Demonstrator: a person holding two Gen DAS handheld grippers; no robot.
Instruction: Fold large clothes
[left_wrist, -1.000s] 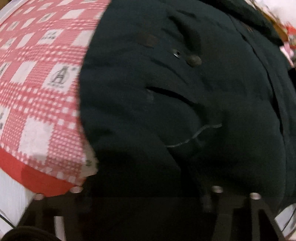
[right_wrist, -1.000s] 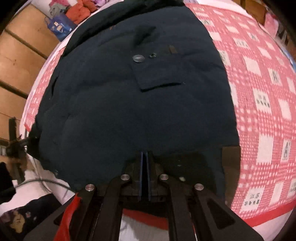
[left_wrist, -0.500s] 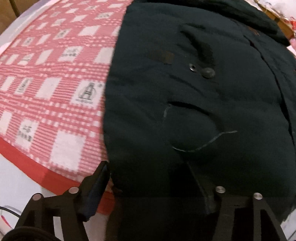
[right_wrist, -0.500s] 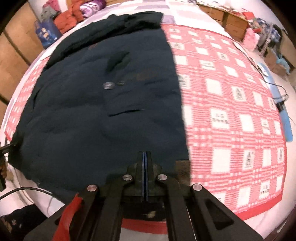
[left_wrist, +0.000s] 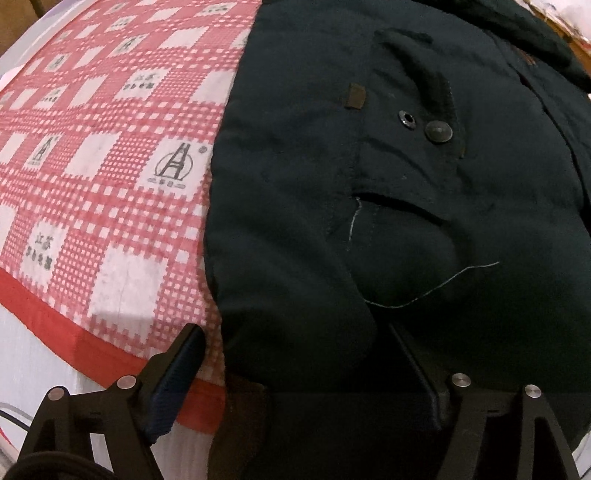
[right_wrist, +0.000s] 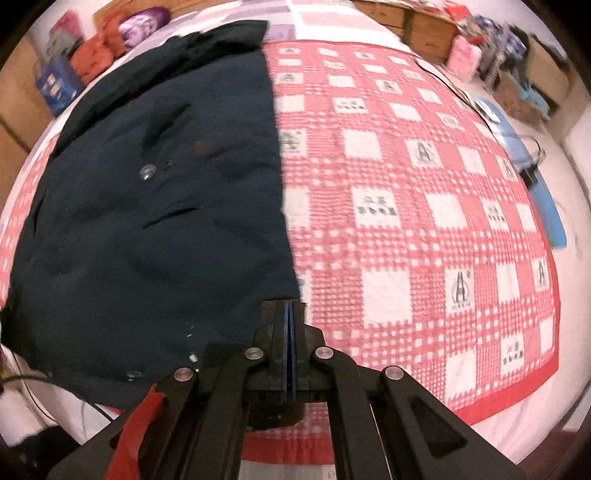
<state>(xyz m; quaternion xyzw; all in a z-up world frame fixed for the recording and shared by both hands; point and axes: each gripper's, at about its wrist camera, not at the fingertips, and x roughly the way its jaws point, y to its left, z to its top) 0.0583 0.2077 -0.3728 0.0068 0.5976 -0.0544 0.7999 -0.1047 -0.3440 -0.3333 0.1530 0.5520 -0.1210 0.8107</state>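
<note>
Spread flat over the near left part of a red-and-white checked bedspread (right_wrist: 406, 206): a large dark navy padded jacket (right_wrist: 155, 229), collar far, hem near.

Left gripper (left_wrist: 295, 369) at the near hem, fingers spread wide, straddling a bulge of hem fabric, not yet pinched.

Right gripper (right_wrist: 288, 325) at the jacket's near right corner, fingers pressed together; whether any cloth is caught between them, impossible to tell.

Likely step: taking hold of the hem for a fold. Next, probably: closing the left fingers on the hem, then lifting both corners toward the far collar.
</note>
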